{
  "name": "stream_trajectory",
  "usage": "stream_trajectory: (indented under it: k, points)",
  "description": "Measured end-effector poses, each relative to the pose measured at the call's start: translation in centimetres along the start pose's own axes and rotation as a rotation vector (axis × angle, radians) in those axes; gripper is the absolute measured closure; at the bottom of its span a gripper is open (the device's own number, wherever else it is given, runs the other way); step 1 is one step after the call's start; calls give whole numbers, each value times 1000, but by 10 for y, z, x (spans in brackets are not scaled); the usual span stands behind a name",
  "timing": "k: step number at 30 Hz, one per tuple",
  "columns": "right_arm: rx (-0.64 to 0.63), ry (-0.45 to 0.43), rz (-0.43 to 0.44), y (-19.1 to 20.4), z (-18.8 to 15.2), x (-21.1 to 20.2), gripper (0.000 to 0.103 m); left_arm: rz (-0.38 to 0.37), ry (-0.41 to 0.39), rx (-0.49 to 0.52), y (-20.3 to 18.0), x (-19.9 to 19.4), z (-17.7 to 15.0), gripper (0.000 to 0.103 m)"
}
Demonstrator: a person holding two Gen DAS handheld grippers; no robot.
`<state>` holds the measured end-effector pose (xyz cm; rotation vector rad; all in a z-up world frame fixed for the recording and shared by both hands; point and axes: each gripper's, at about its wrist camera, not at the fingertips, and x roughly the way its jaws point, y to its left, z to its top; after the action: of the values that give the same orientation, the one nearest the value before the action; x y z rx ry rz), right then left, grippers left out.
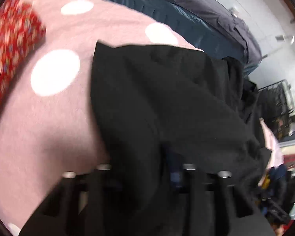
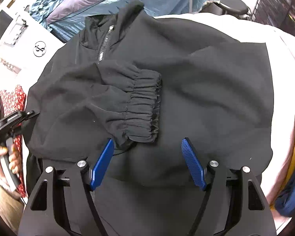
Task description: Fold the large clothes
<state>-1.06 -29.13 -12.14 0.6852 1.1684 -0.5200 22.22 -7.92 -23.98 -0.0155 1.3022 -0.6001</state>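
Left wrist view: the left gripper is clenched on a fold of the black fleece zip-neck jacket — the cloth drapes over its dark fingers, blurred. The jacket lies on a pink blanket with white dots; a red patterned cloth sits at the blanket's left edge.

Right wrist view: the right gripper hangs released above the jacket, its blue ribbed pads spread — nothing between them. A sleeve with a gathered elastic cuff lies folded across the jacket's chest, below the metal zip.

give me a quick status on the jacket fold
Right gripper open over the black jacket. Left gripper shut on jacket fabric. Sleeve cuff folded across chest. Nothing in the way.
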Motion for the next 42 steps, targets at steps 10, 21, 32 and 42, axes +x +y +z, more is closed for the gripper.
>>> stream_trajectory:
  k: [10,21,32,42]
  points:
    - [-250,-195,-78,47,-1,-32,32,259,-63,85,-9,3,19,91]
    - [-328,-16,-44,70,5,26,32,145,-216,-12,-11,-61,0,28]
    - [-269,84,-39,48,5,72,20,338,8,253,-35,18,-28,8]
    - [-162,-14,10,18,5,22,19,276,-38,164,-11,-30,-19,6]
